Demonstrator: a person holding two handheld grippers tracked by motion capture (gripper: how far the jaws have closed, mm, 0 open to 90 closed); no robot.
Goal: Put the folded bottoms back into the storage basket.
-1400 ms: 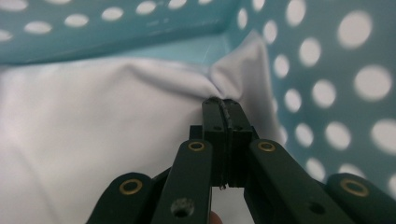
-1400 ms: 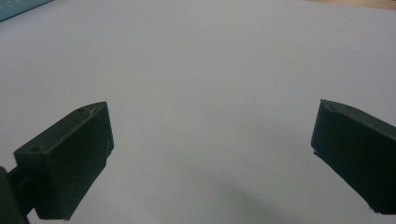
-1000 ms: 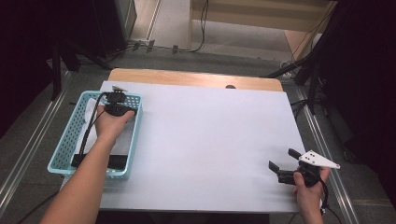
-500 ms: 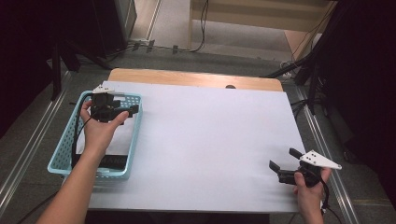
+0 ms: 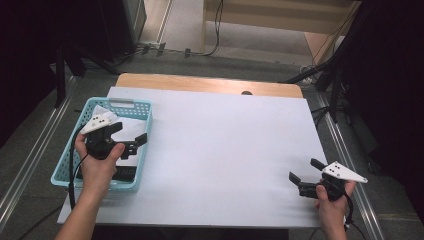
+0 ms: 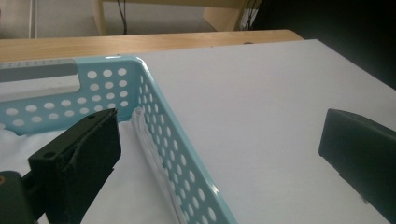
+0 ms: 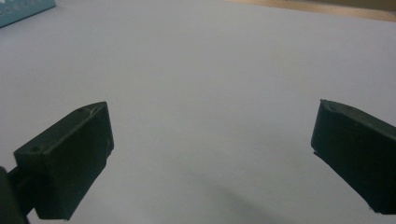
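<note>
A light blue perforated basket [image 5: 62, 172] stands at the table's left, with white folded material [image 5: 132, 127] and a black flat thing [image 5: 125, 172] inside. My left gripper [image 5: 129, 135] hovers over the basket's right wall, its jaws pointing right. They have just been opening and stand open with nothing held. In the left gripper view the gripper [image 6: 219, 154] straddles the basket wall [image 6: 168, 135] from above, with the white material [image 6: 135, 186] beside the left jaw. My right gripper [image 5: 305, 170] rests open near the table's front right corner, and its own view [image 7: 210, 149] shows bare white table between the jaws.
The white tabletop [image 5: 225, 145] has a wooden strip [image 5: 200, 84] along its far edge with a small dark spot [image 5: 246, 92]. Metal rails and cables run on the floor around the table. The basket's corner [image 7: 23, 9] shows far off in the right gripper view.
The left gripper rose from the basket's far end, came back toward the person and opened its jaws. The right gripper stayed where it was.
</note>
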